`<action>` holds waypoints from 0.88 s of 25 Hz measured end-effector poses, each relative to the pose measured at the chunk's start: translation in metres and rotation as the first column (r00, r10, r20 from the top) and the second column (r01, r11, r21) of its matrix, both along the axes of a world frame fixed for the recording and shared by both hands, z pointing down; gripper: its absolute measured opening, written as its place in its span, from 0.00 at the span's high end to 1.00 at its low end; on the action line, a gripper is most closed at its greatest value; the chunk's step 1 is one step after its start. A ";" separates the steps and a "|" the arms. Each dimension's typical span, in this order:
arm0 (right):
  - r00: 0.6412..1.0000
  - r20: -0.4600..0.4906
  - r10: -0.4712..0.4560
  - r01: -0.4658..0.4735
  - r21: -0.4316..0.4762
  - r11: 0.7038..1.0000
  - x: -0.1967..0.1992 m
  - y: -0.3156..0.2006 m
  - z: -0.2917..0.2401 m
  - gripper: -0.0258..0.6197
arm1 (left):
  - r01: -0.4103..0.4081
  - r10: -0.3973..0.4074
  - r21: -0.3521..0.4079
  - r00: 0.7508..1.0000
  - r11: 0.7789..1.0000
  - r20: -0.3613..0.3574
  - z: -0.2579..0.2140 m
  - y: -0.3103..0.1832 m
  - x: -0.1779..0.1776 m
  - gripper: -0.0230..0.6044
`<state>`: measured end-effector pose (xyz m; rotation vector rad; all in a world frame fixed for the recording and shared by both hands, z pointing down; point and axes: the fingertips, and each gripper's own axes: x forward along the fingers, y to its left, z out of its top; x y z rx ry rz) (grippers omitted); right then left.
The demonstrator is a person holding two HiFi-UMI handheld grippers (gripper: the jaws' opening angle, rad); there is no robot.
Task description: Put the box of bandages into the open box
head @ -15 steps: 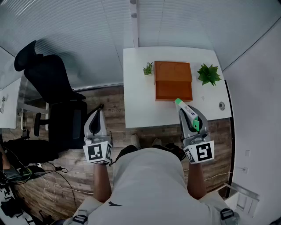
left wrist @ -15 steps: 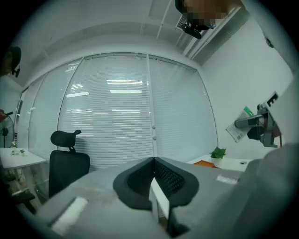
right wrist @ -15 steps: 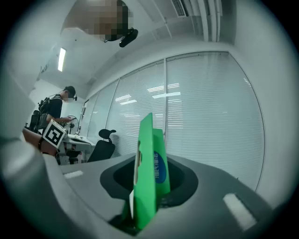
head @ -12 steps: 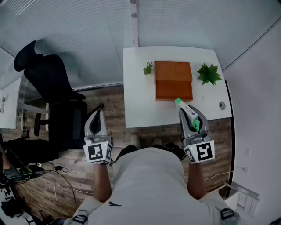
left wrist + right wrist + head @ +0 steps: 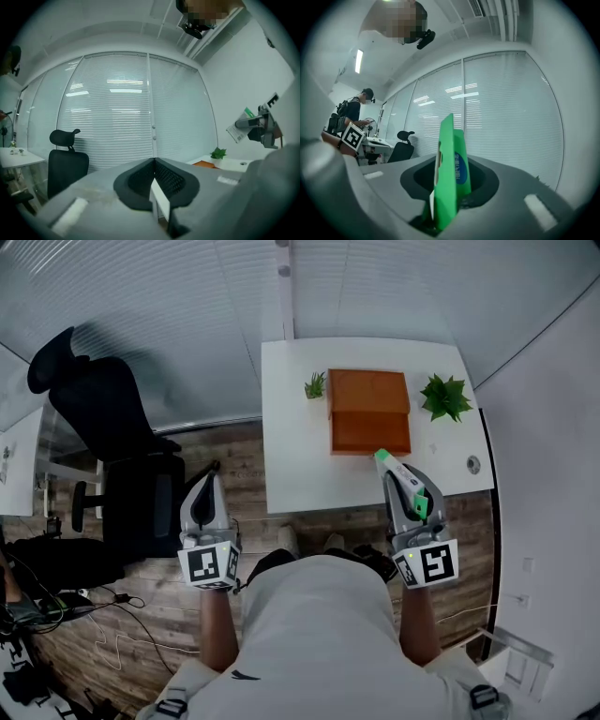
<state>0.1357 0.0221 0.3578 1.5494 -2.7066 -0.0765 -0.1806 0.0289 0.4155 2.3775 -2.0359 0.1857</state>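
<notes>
The open orange box [image 5: 369, 413] sits on the white table [image 5: 291, 465], its lid folded back toward the window. My right gripper [image 5: 392, 469] hovers over the table's near edge, just short of that box, shut on the green and white box of bandages [image 5: 382, 458]. In the right gripper view the bandage box [image 5: 451, 178] stands on edge between the jaws. My left gripper [image 5: 205, 486] is held over the wooden floor left of the table; its pads [image 5: 161, 180] meet with nothing between them.
Two small potted plants [image 5: 316, 386] [image 5: 445, 397] flank the orange box. A round cable port [image 5: 472, 465] is in the table's right side. A black office chair [image 5: 112, 427] stands left of the table. Blinds cover the window behind. A person [image 5: 357, 112] stands far off.
</notes>
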 end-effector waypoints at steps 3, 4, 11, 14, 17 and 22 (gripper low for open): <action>1.000 0.003 0.000 0.000 -0.009 1.000 0.002 -0.001 0.002 0.81 | 0.006 -0.006 -0.002 1.000 1.000 -0.005 0.001 0.000 0.001 0.95; 1.000 0.004 0.001 -0.001 -0.011 1.000 0.002 -0.001 0.003 0.81 | 0.010 -0.010 -0.003 1.000 1.000 -0.007 0.002 0.001 0.001 0.95; 1.000 0.015 0.001 -0.001 -0.026 1.000 0.006 -0.009 0.008 0.81 | 0.014 -0.014 -0.003 1.000 1.000 -0.005 0.003 -0.001 0.001 0.95; 1.000 0.005 0.000 0.000 -0.039 0.999 0.006 -0.015 0.016 0.81 | 0.021 -0.021 -0.003 1.000 1.000 -0.007 0.003 -0.002 0.001 0.95; 1.000 -0.007 -0.003 0.003 -0.059 0.998 0.008 -0.025 0.027 0.81 | 0.018 -0.018 -0.002 1.000 1.000 -0.002 0.003 -0.005 0.001 0.95; 1.000 -0.007 0.013 -0.014 -0.099 0.995 0.018 -0.045 0.048 0.81 | 0.028 -0.028 -0.003 1.000 1.000 -0.004 0.003 -0.008 -0.002 0.95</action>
